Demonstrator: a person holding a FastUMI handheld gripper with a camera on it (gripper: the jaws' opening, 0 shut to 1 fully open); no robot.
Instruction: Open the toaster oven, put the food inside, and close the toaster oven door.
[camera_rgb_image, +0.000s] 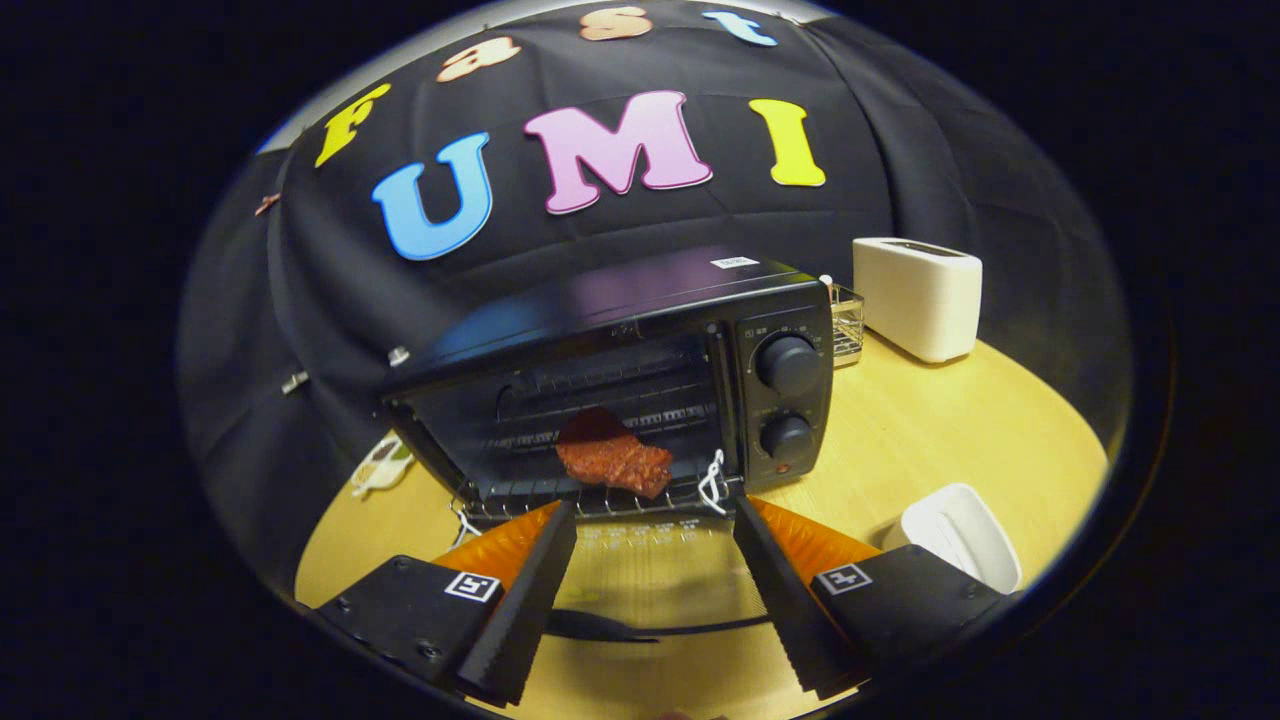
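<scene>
A black toaster oven (640, 320) stands on the round wooden table, its glass door (640, 580) folded down flat toward me. A reddish-brown piece of food (615, 462) lies on the wire rack (600, 500) at the front of the oven's cavity. My gripper (655, 520) hovers over the lowered door, its fingers spread wide with nothing between them. The food is just ahead of the fingertips (560, 520), apart from them. The door's dark handle (620, 628) shows between the fingers, nearer to me.
Two black knobs (787, 364) sit on the oven's right panel. A white toaster (918, 297) and a small wire rack (846, 320) stand behind to the right. A white container (962, 535) sits right of my fingers. A small pale dish (382, 465) lies left of the oven.
</scene>
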